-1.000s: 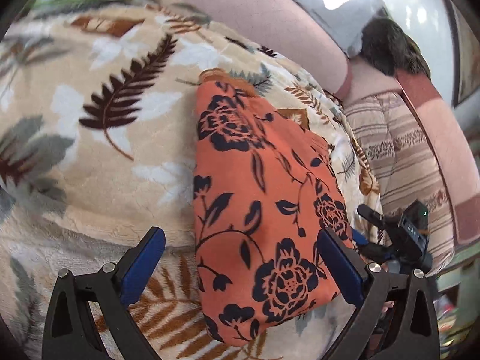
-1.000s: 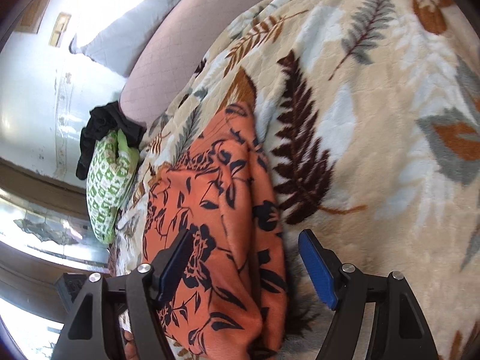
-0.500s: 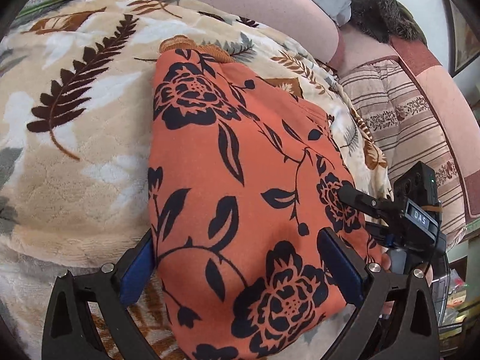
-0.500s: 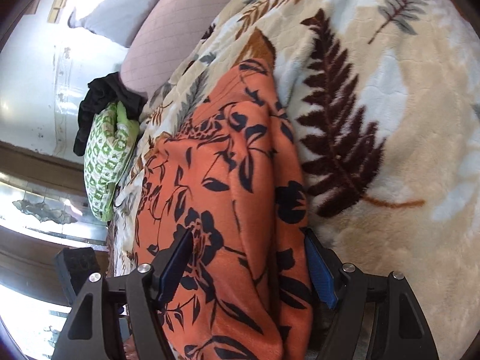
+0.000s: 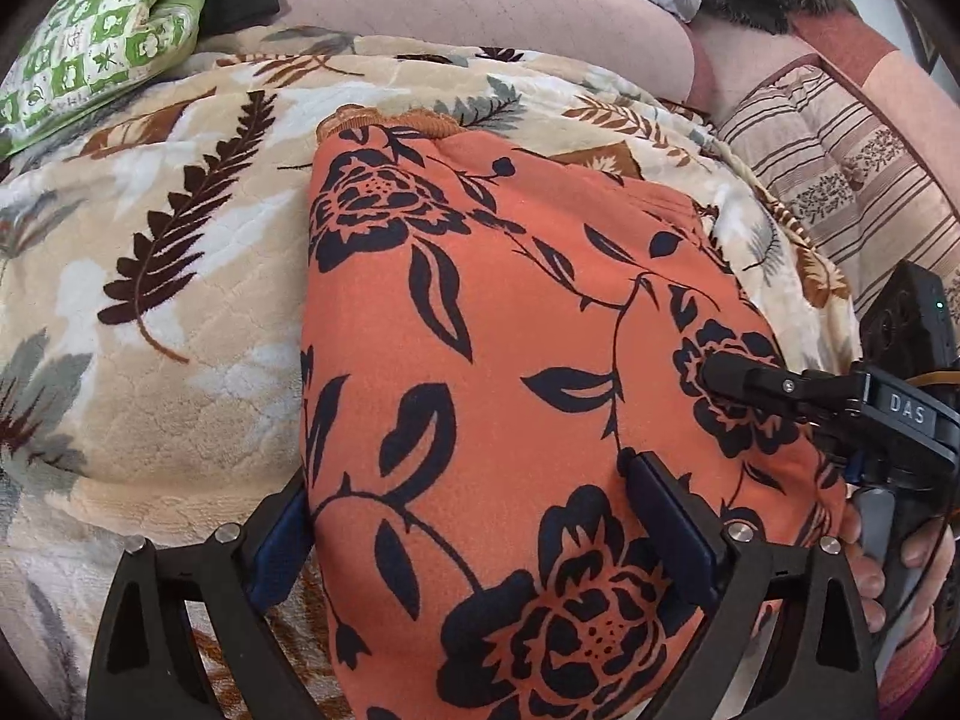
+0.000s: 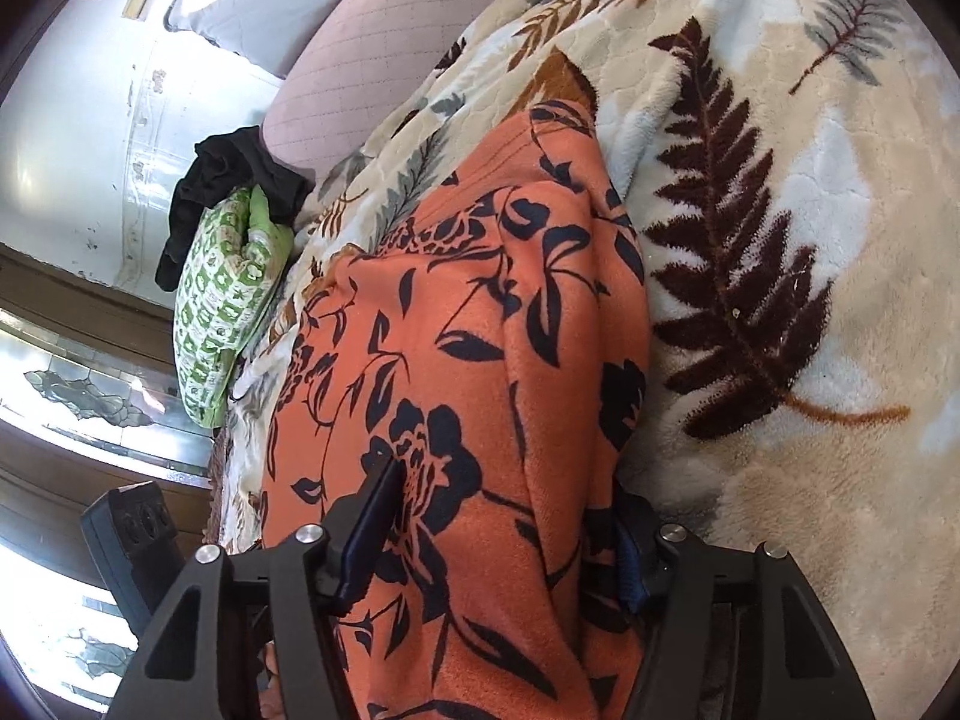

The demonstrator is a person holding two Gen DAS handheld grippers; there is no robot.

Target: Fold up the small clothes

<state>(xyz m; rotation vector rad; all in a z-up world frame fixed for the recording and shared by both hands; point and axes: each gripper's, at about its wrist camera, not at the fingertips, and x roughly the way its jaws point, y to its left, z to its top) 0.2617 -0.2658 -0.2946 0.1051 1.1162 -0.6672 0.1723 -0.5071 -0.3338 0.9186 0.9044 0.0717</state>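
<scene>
**A soft bed by a bright window**

A fluffy blanket (image 5: 180, 276) with leaf pictures covers the bed. A pink headboard (image 5: 480, 6) stands behind it. A green pillow (image 6: 222, 306) lies at the bed's edge. The white wall (image 6: 72, 138) shines with light.

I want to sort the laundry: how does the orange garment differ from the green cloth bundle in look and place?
The orange garment bears dark navy flowers; the green cloth bundle has a green-and-white checked print. The orange garment lies between both grippers on the leaf-print blanket; the green bundle sits untouched at the far edge, under a black cloth. Both are soft, folded textiles.
</scene>
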